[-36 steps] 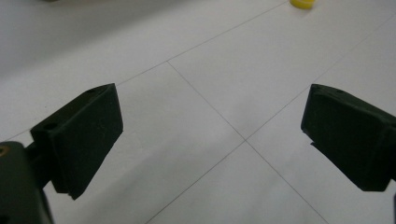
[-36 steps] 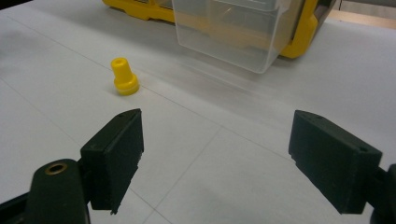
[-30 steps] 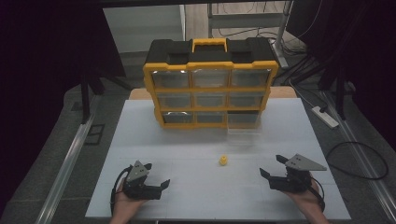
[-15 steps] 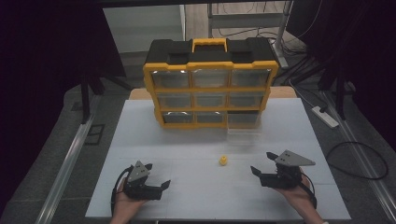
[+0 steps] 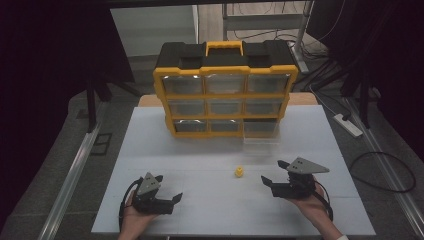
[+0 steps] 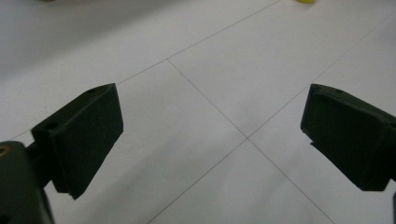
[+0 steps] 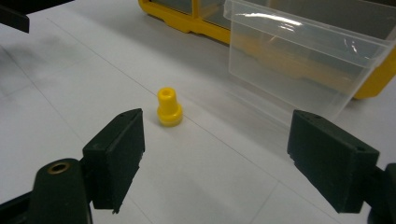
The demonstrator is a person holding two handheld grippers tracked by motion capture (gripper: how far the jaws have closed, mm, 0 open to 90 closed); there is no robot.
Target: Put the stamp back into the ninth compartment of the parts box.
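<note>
- The right tool (image 5: 276,181) is hovering low over the desk (image 5: 210,150) near its front edge, toward the right corner, and its jaws are standing wide apart with nothing between them.
- In the right gripper view those jaws are framing a small yellow peg (image 7: 169,107), which is standing upright on its wider base on the bare desk, ahead of the jaws and nearer the left one, not touching either.
- From the high view the yellow peg (image 5: 239,172) is sitting about midway along the desk's width, closer to the front edge than to the back, and well apart from both tools.
- A clear plastic drawer (image 7: 303,51) is resting on the desk just in front of the yellow organizer cabinet (image 5: 225,95), below its lower right compartment, whose slot is looking open; the drawer is appearing empty.
- The left tool (image 5: 167,200) is resting near the front left corner, jaws spread apart and gripping nothing; it is facing bare desk.
- Judging by this, the work is only beginning: the drawer is out, but the peg is not yet picked up.
- What is likely remaining: closing the right tool on the peg, dropping it into the drawer, and perhaps sliding the drawer back into the cabinet.
</note>
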